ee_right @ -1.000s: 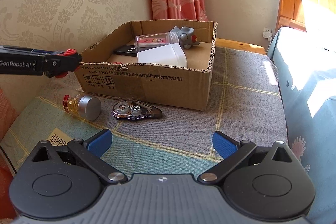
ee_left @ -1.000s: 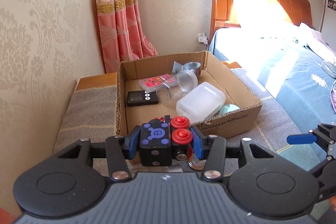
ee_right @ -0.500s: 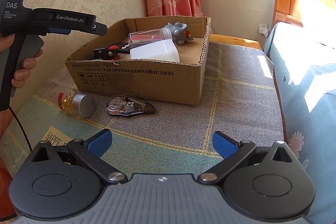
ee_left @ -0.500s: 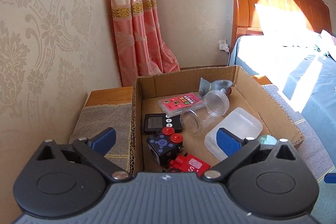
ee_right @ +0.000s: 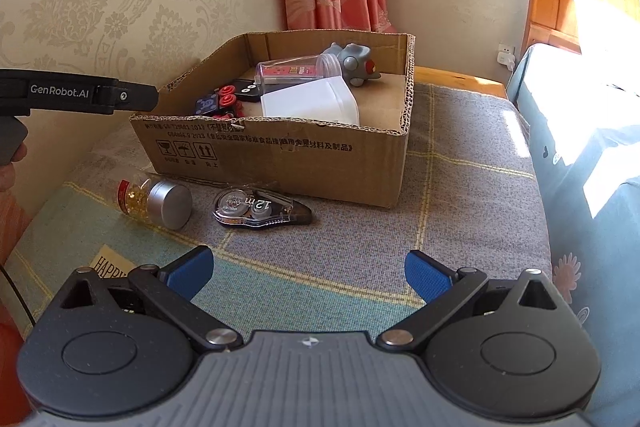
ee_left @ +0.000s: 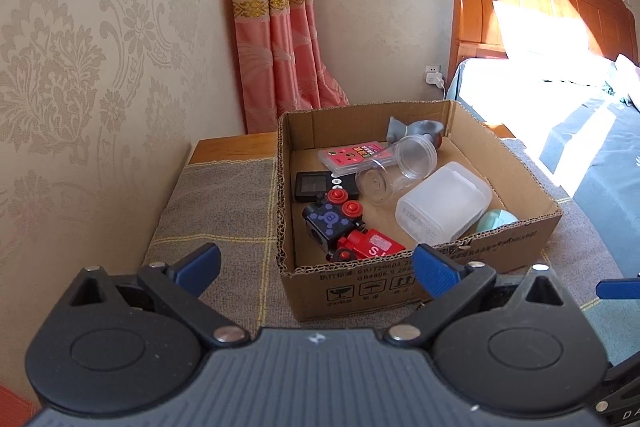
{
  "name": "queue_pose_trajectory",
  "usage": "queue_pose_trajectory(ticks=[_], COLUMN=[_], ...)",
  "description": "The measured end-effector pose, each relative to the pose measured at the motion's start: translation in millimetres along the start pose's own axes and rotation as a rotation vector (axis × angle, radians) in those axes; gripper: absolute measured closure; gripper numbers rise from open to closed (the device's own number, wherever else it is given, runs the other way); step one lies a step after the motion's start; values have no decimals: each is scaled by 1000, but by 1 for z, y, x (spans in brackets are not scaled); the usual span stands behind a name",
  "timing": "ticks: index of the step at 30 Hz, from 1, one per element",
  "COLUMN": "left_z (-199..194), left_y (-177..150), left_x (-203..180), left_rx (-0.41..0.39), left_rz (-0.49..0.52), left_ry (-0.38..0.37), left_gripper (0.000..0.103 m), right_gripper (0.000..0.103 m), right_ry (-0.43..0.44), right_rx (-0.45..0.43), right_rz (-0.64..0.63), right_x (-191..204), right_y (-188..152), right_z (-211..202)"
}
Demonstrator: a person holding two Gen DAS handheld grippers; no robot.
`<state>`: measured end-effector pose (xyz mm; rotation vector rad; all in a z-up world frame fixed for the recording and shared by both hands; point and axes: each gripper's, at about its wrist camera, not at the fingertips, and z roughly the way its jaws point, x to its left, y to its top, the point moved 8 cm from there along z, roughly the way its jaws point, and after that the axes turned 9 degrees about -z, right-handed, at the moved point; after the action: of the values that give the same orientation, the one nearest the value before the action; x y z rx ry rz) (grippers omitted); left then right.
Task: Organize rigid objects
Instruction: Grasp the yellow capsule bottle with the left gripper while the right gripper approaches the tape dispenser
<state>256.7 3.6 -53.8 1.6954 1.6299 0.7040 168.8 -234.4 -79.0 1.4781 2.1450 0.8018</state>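
The black and red toy train [ee_left: 344,227] lies inside the cardboard box [ee_left: 500,251], in its near left corner, touching the black handheld device [ee_left: 320,183] behind it. Further in the box sit a clear jar [ee_left: 396,171] on its side, a pink card case [ee_left: 352,157], a grey toy [ee_left: 416,129] against the back wall, a white lidded tub [ee_left: 444,203] and a pale green round thing [ee_left: 496,219] tucked against the front wall. The left gripper [ee_left: 316,267] stands wide with nothing between its blue pads, just before the box's near left corner. The right gripper [ee_right: 308,273] is likewise spread wide and empty over the woven cover [ee_right: 460,195]. On that cover, just in front of the box, lie a small bottle of yellow capsules [ee_right: 154,199] with a silver cap, on its side, and a correction tape dispenser [ee_right: 260,209] beside it. A pink curtain [ee_left: 280,27] hangs behind the box and a wooden headboard [ee_left: 540,11] rises to the right.
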Motion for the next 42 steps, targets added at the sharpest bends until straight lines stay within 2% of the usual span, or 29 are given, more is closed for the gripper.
queue_pose_trajectory(ticks=[9,16,25,30,34,42], left_z=[5,21,36,44,44,41], left_y=[-55,-92,-83,-77,-75,-75], left_x=[17,16,-3,-1,1,25], left_rx=[107,194,171,162,162,158], left_rz=[-41,-44,8,-20,-53,-67], left_ry=[-14,-49,-61,-22,-27,90], left_gripper=[1,1,1,2,10,10], right_gripper=[0,0,0,0,0,0], right_ry=[9,8,1,5,13,23], right_rx=[-1,15,28,32,42,65], right_rz=[16,7,23,27,29,-19], right_x=[6,7,2,1,2,16], right_y=[-1,-5,-7,-8,-11,-8], right_z=[0,3,8,11,15,36])
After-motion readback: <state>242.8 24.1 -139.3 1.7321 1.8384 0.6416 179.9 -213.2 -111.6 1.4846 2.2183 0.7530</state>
